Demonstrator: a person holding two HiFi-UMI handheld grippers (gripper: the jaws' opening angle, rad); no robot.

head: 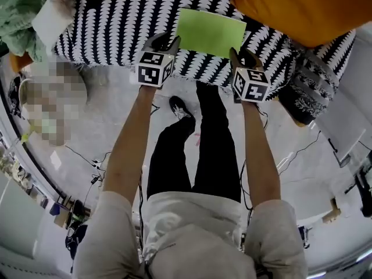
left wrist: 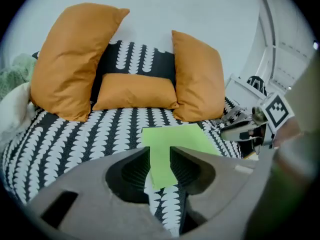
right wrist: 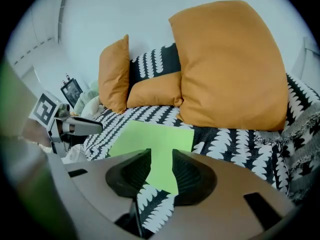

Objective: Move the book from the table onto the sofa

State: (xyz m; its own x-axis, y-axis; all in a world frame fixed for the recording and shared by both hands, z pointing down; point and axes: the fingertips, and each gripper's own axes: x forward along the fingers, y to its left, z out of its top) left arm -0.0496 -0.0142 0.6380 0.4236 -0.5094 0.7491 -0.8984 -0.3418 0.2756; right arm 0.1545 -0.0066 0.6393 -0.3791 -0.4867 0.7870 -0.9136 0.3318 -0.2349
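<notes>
Between our left gripper [head: 165,39] and right gripper [head: 241,54], just ahead of both, the green book [head: 210,32] lies flat on the sofa [head: 116,22] seat, short of the orange cushions [left wrist: 75,59]. Both pairs of jaws stand apart and grip nothing. The book seems clear of the pads, though only narrowly. We judge it best to draw straight back with jaws spread, so no corner snags.

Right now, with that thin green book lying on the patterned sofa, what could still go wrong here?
The thin lime-green book lies flat near the front edge of the black-and-white patterned sofa seat; a nudge might slide it off. The left gripper and right gripper are open but close to its near corners, so a jaw could snag a corner and drag it.
</notes>
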